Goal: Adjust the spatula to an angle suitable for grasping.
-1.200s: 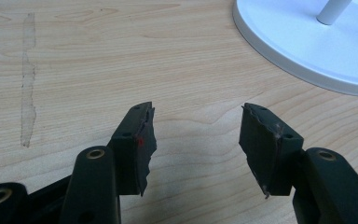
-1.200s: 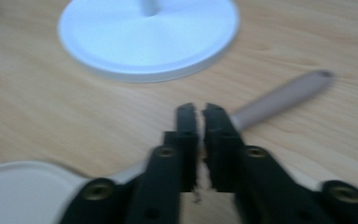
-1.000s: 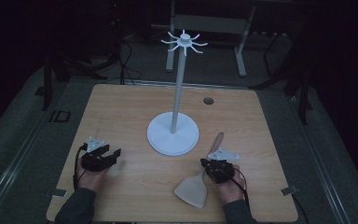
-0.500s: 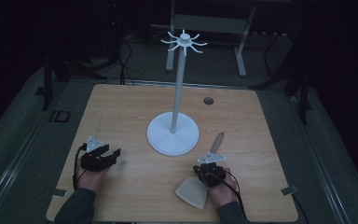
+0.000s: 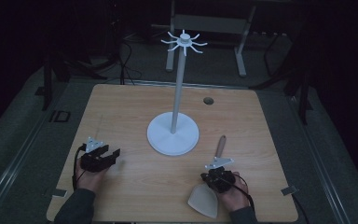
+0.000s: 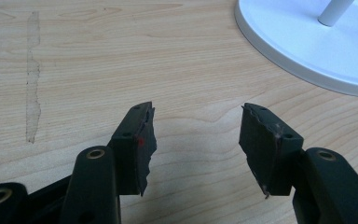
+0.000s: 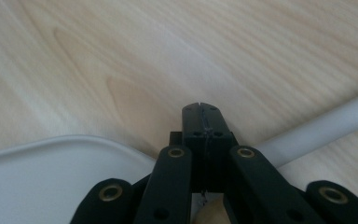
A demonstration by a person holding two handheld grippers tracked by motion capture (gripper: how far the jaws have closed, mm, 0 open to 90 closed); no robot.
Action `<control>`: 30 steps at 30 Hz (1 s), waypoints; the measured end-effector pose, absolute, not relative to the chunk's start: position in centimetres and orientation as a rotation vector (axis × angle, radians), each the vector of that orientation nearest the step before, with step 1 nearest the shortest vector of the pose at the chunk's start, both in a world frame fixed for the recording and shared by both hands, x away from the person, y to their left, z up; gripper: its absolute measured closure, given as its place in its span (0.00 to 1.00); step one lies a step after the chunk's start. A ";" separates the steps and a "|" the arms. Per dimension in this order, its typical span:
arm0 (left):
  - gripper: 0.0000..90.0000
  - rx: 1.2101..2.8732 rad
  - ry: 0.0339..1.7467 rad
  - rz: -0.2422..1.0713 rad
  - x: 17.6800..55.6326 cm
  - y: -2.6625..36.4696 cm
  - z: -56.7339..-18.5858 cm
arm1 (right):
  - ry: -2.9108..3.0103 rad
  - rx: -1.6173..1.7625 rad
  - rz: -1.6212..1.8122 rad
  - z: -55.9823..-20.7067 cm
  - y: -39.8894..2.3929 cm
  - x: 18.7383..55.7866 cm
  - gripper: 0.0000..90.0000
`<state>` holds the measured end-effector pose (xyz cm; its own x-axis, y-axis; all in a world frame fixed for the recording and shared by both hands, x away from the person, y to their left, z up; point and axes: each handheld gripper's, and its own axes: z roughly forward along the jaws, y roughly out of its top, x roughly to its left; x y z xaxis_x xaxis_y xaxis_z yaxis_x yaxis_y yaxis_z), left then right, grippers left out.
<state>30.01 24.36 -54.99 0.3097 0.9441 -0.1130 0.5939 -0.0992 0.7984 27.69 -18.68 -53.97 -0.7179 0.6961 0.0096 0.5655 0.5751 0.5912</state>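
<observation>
My right tongs (image 5: 216, 171) sit near the desk's (image 5: 135, 112) near edge, towards its right corner. They are pressed fully together above the spatula (image 5: 208, 196), just where the pale blade meets the grey shaft; whether they pinch any of it I cannot tell, since in the right gripper view (image 7: 200, 109) the jaws meet with nothing visible between them. The spatula lies flat, blade towards me, wooden handle pointing at the far edge. My worry is that a bite this low and thin, if it is a bite at all, could let the long handle swing or slip out as I lift, and that could knock the stand (image 5: 173, 133) at the desk's middle. My left tongs (image 5: 113, 154), near the left edge, stand spread and empty (image 6: 196, 135). There are no labels or readable writing on the spatula, stand or desk.
</observation>
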 end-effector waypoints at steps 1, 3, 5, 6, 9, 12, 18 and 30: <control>0.50 1.794 1.380 0.564 30.0 24.4 -55.0 | 2.588 1.050 0.850 -54.0 -18.9 27.5 1.00; 0.50 1.793 1.383 0.564 30.0 24.4 -55.0 | 2.600 1.041 0.840 -53.9 -19.4 27.3 1.00; 0.50 1.793 1.385 0.565 30.0 24.5 -55.0 | 2.610 1.040 0.834 -53.8 -19.9 27.0 1.00; 0.50 1.791 1.386 0.564 29.9 24.5 -55.0 | 2.617 1.046 0.828 -53.8 -20.1 26.9 1.00; 0.50 1.793 1.386 0.564 29.9 24.5 -55.0 | 2.634 1.026 0.816 -53.7 -21.0 26.6 1.00; 0.50 1.793 1.387 0.564 29.9 24.5 -55.0 | 2.645 1.038 0.813 -53.6 -21.8 26.4 1.00; 0.50 1.793 1.387 0.565 29.9 24.5 -55.0 | 2.669 1.034 0.788 -53.4 -22.9 26.1 1.00; 0.50 1.796 1.387 0.564 29.9 24.5 -55.0 | 2.523 1.153 0.845 -52.8 -23.3 26.8 0.79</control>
